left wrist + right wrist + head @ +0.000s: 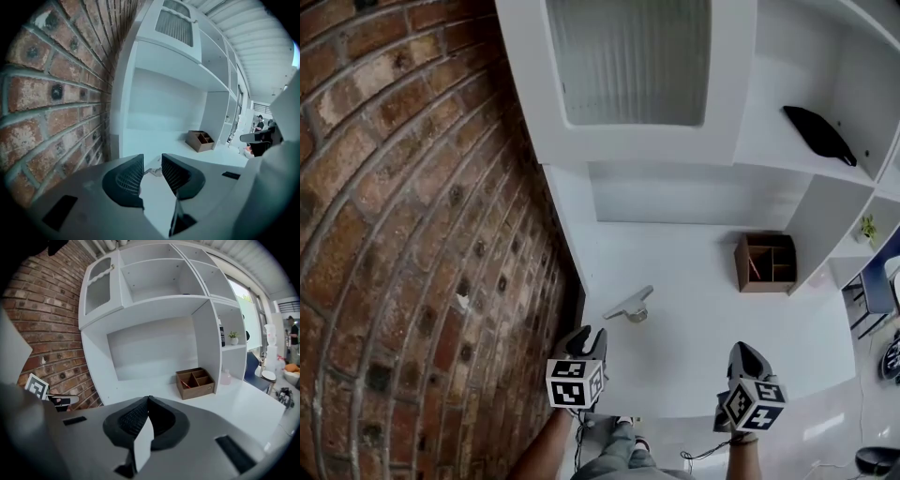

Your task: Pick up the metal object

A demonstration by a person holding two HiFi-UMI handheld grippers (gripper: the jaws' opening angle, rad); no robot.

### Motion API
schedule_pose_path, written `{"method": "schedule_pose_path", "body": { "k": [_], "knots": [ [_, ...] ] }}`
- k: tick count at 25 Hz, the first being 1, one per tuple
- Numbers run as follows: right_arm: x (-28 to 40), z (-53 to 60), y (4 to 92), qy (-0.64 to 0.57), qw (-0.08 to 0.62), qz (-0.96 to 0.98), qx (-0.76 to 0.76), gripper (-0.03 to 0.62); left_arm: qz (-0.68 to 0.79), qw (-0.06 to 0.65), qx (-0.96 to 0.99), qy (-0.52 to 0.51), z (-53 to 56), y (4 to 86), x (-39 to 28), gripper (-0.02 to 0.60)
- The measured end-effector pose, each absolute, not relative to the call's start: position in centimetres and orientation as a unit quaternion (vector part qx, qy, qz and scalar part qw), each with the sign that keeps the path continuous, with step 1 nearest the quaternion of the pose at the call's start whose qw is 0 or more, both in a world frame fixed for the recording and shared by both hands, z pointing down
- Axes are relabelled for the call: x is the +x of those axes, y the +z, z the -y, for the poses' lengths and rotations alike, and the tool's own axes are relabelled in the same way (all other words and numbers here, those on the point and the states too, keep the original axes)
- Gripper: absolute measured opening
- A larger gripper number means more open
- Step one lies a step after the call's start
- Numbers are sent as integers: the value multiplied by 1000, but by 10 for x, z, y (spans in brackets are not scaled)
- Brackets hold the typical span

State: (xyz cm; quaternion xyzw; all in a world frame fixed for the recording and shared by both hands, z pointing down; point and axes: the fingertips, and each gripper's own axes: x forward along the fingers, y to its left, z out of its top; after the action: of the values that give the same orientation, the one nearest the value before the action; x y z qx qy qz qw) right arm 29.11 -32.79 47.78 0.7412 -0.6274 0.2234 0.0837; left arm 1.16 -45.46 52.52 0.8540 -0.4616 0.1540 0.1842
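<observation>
White table [703, 337] by a brick wall [412, 234], head view: metal object [630, 306] lies at 1 o'clock of the left tool [581, 349], right tool [748, 361] at 3 o'clock. Left gripper view: left tool released, metal object framed beyond its gap, so this looks like the approach step; next needs a forward push, then clenching. Right gripper view: right tool clenched on nothing.

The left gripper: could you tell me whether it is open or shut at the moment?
Open: on the left gripper the jaws stand apart, nothing between them; the metal object lies on the desk beyond.
</observation>
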Motion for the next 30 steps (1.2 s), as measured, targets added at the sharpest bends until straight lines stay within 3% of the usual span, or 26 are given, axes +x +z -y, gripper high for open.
{"method": "schedule_pose_path", "body": {
  "k": [24, 30],
  "knots": [
    [338, 313, 549, 281, 107, 571, 764, 2, 355, 140, 879, 287, 492, 614, 96, 118],
    [339, 312, 571, 297, 113, 562, 764, 2, 338, 78, 877, 331, 505, 628, 110, 118]
  ]
}}
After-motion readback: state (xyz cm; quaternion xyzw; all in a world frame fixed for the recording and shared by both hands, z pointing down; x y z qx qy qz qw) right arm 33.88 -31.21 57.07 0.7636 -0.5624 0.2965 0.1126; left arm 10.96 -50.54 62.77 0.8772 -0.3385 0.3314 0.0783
